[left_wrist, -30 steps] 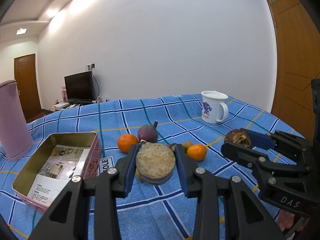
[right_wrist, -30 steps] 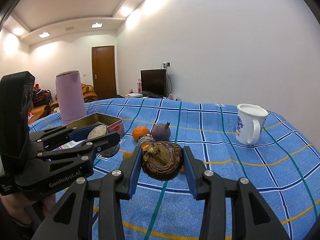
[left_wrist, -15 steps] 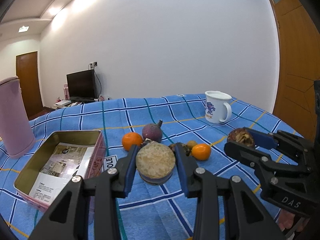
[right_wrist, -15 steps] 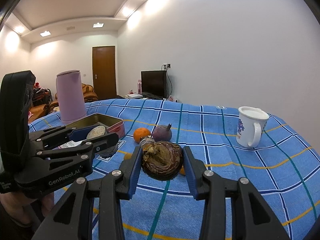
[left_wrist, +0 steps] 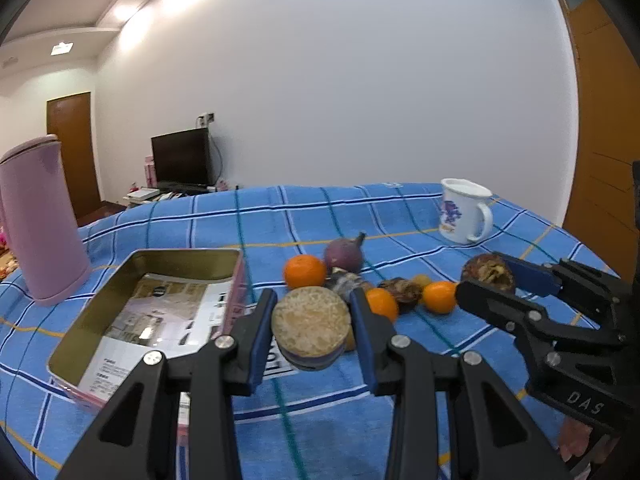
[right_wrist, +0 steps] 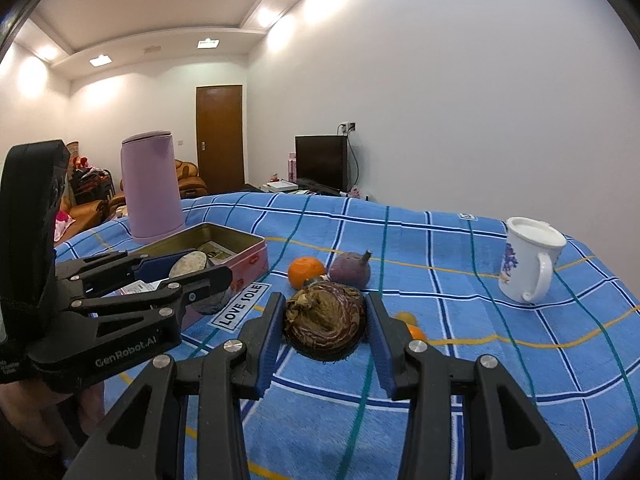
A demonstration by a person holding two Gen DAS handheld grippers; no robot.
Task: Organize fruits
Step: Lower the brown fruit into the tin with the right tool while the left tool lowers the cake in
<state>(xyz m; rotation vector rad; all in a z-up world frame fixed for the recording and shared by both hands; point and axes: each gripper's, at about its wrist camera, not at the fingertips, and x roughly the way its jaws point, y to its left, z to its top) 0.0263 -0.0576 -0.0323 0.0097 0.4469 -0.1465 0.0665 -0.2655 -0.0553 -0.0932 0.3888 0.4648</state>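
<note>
Both grippers are loaded, so the step in hand looks like the carry toward the tin [left_wrist: 188,258], the open gold-lined box with printed paper on its floor that sits on the blue checked cloth [left_wrist: 400,216].

The left gripper [left_wrist: 312,326] pinches a round halved fruit with a pale cut face [left_wrist: 311,321] between its blue pads; this piece hangs just beside the tin's near right corner, above the cloth and not yet over the opening. In the right wrist view the same piece shows just in front of the tin's pink side wall. The right gripper [right_wrist: 325,326] is clamped on a dark wrinkled fruit half [right_wrist: 325,324], farther from the tin, on the side where the loose fruit lies.

Right of the tin, on the cloth, lie the fruits not yet gathered: an orange [left_wrist: 305,271] nearest the tin, a purple fruit with a stem [left_wrist: 344,255] touching it, then a small dark cluster and two more oranges [left_wrist: 439,297] farther out. A white mug [left_wrist: 464,210] stands well beyond them, and a pink jug [left_wrist: 38,220] stands on the tin's far side.

The next move probably calls for bringing the left piece over the rim, lowering it inside and then parting the pads; the right piece would follow. Since both grippers sit close together, they would best take turns at the tin.
</note>
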